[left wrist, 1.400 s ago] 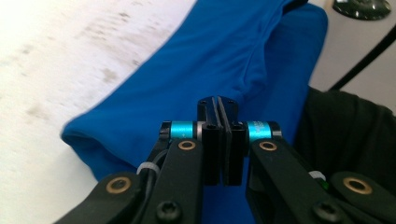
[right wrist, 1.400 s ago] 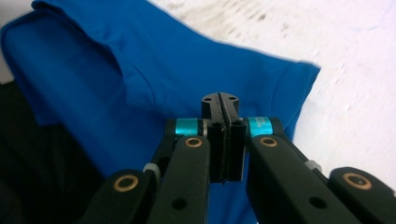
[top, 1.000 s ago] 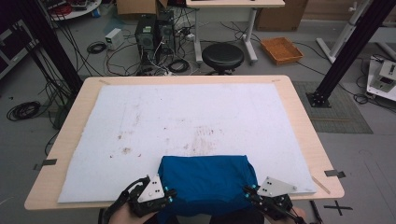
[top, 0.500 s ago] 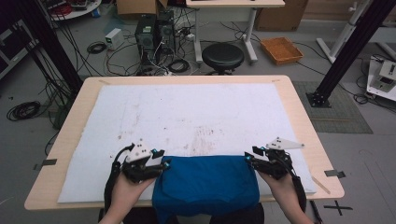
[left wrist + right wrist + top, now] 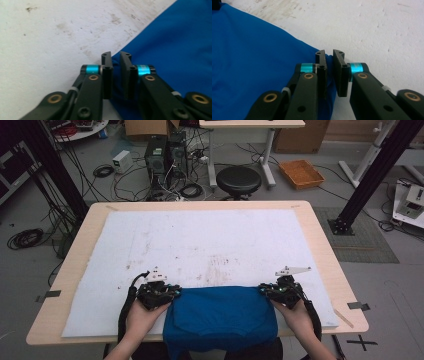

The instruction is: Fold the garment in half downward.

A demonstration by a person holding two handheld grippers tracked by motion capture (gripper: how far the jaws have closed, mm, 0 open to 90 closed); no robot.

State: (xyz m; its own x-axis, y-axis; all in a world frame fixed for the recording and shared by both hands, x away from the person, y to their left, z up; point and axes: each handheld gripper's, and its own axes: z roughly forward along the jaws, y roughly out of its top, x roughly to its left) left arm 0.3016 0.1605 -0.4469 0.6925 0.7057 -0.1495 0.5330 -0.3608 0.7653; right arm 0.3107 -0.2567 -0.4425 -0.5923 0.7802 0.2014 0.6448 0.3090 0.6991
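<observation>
A blue cloth (image 5: pixel 222 317) lies at the near edge of the white mat (image 5: pixel 210 240) and hangs over the table's front. My left gripper (image 5: pixel 174 293) is at its far left corner and my right gripper (image 5: pixel 263 291) at its far right corner. In the left gripper view the jaws of the left gripper (image 5: pixel 115 56) are nearly together, with a fold of the blue cloth (image 5: pixel 175 45) pinched between them. In the right gripper view the right gripper (image 5: pixel 329 55) pinches the edge of the cloth (image 5: pixel 249 50) the same way.
The stained white mat covers most of the wooden table (image 5: pixel 320 245). Beyond the table, on the floor, stand a black stool (image 5: pixel 238 180), computer towers (image 5: pixel 162 157) with cables and an orange tray (image 5: pixel 301 173). A black post (image 5: pixel 372 170) rises at right.
Both grippers have moved forward from the table's near edge to the cloth's far corners. The cloth now lies wider and flatter on the mat.
</observation>
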